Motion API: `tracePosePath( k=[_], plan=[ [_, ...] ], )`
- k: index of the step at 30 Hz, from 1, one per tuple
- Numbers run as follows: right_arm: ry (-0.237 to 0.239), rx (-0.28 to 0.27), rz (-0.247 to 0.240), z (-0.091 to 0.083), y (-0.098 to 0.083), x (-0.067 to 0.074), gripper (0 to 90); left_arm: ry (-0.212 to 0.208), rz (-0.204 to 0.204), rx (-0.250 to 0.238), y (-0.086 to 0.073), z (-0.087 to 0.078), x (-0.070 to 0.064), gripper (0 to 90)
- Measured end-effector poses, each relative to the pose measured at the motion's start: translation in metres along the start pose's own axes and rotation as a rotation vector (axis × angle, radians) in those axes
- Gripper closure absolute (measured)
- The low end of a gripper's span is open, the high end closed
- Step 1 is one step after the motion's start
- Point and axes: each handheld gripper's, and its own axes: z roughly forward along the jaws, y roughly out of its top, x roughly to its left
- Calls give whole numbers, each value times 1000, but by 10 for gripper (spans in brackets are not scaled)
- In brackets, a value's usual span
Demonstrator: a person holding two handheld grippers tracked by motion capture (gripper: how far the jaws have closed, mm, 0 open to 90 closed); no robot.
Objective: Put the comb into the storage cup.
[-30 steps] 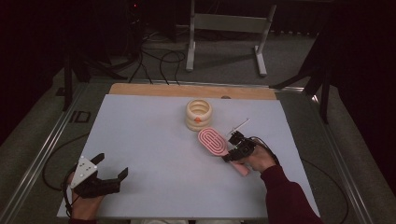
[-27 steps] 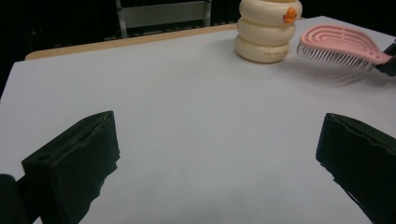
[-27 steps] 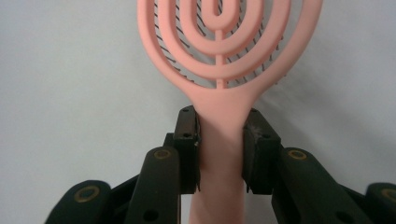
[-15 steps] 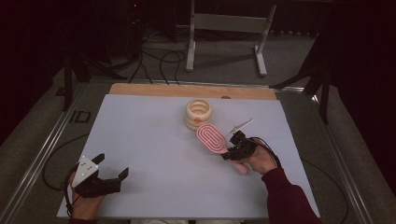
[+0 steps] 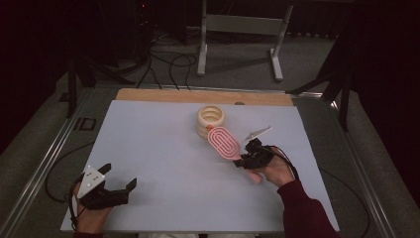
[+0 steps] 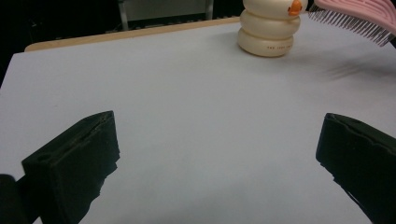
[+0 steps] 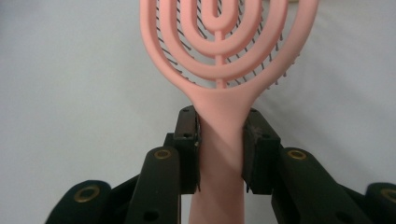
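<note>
A pink vented hairbrush (image 5: 224,143) hangs above the white table, its head reaching toward a cream ringed container (image 5: 210,120). My right gripper (image 5: 244,159) is shut on the brush handle; in the right gripper view the pink hairbrush (image 7: 219,70) rises between the pads (image 7: 189,149), bristles facing the table. In the left gripper view the brush's bristled head (image 6: 355,16) passes beside the cream container (image 6: 267,28), which has an orange mark. My left gripper (image 5: 121,182) rests near the table's front left corner, open and holding nothing (image 6: 217,154).
The white board (image 5: 148,148) covers the table, with a wooden strip (image 5: 198,95) along its far edge. A metal stand (image 5: 242,29) and cables lie on the floor beyond. The person's maroon sleeve (image 5: 304,213) comes in at the bottom right.
The right gripper has carried the brush a little up and away, so its head now lies closer to the cream container. The left gripper has not moved.
</note>
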Motion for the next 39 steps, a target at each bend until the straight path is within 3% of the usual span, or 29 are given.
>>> tracePosePath(
  k=[25,39],
  plan=[
    [-11,-161,-7,-7,4,14,711,13,-9,9,0,0,1,0],
    [-13,-222,-13,-7,5,21,712,14,-8,26,1,4,0,0]
  ],
)
